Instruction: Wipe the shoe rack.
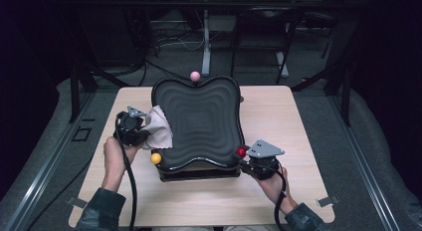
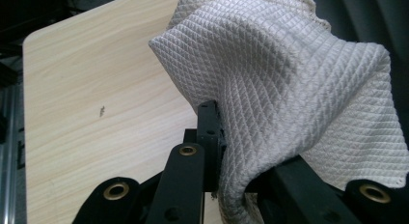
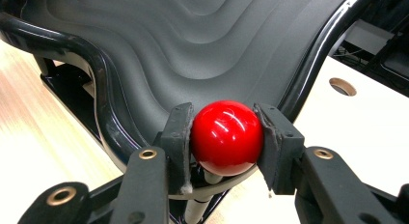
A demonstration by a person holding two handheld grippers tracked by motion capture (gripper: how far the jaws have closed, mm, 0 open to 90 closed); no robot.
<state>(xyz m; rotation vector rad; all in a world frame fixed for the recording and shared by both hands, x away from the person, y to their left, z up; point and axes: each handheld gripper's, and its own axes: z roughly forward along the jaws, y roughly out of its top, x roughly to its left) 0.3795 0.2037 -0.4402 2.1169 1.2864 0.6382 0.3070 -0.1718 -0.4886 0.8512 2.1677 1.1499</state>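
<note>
Much of the left claw (image 1: 144,129) is buried under a white quilted cloth (image 1: 158,126) in the high view, and in the left gripper view the fabric (image 2: 289,89) drapes over one jaw so that only the other black jaw stands clear. That claw is pinched tight on the cloth, which hangs in folds at the left edge of a black rippled tray (image 1: 199,119) on the pale wooden counter (image 1: 278,116). The tray's base is in shadow and hard to read. The right claw (image 1: 244,154), partly open, clamps a glossy red ball (image 3: 226,137) at the tray's near right corner, both pads pressing its sides (the stem beneath the ball is mostly out of sight). A yellow ball (image 1: 156,158) marks the near left corner and a pink ball (image 1: 195,75) the far edge. The tray's long axis runs away from the person, its near end raised on the dark base. Both sleeves are cut off at the bottom of the high view.
</note>
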